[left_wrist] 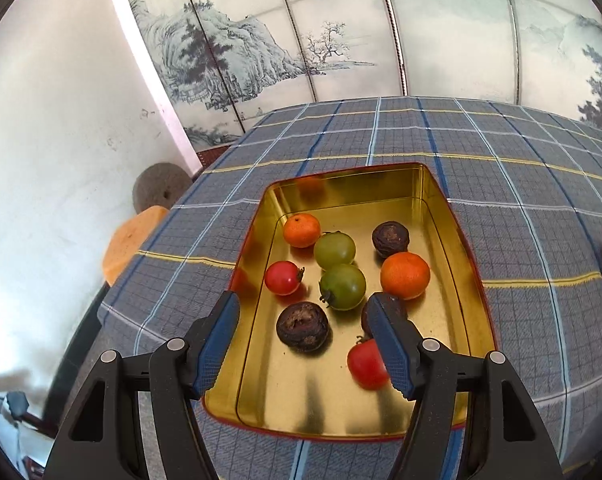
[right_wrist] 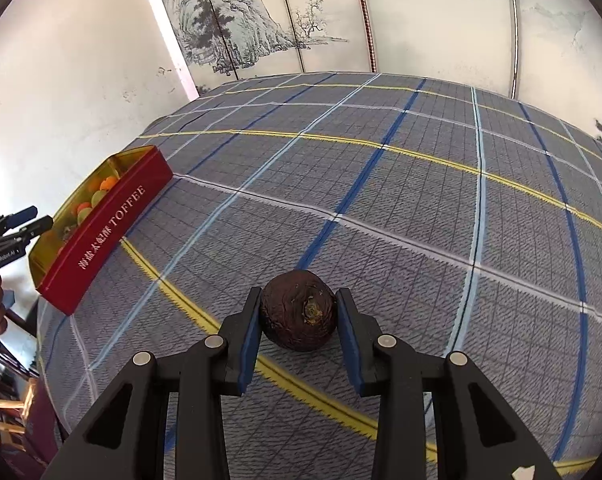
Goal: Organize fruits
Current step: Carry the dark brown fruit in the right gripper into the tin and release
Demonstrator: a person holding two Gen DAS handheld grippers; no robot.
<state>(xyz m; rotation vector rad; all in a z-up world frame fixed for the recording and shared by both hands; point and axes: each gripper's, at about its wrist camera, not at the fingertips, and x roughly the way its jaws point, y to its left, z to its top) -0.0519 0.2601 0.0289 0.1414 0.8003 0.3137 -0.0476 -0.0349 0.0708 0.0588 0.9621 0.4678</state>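
The right gripper [right_wrist: 297, 312] is clamped on a dark, wrinkled brown fruit [right_wrist: 298, 310], one blue pad pressed to each side of it, with the stem scar turned toward the camera. The fruit sits low over the plaid-clothed desk [right_wrist: 381, 200]; whether it rests on the cloth or hangs just clear of it cannot be told.

The red toffee tin [right_wrist: 101, 236], gold inside, lies well off to this gripper's left and farther ahead, its long axis running away from the camera and its lettered long wall facing the gripper. That is the relation the coming move turns on: by my reading, the held fruit must travel left and forward, then clear that near wall before it can drop in.

The left gripper [left_wrist: 303, 314] hovers over the near half of the same tin [left_wrist: 441, 216] with its jaws apart and nothing between the pads. Below and ahead of it lie two mandarins [left_wrist: 405, 275], two green tomatoes [left_wrist: 343, 286], two red tomatoes [left_wrist: 283, 278] and dark wrinkled fruits [left_wrist: 303, 326], one of them partly hidden behind the right-hand finger. The left hand is much the nearer to the tin, but it is empty; the right one carries the piece still outside. Bare gold floor shows along the tin's near end, likely the easiest landing spot.
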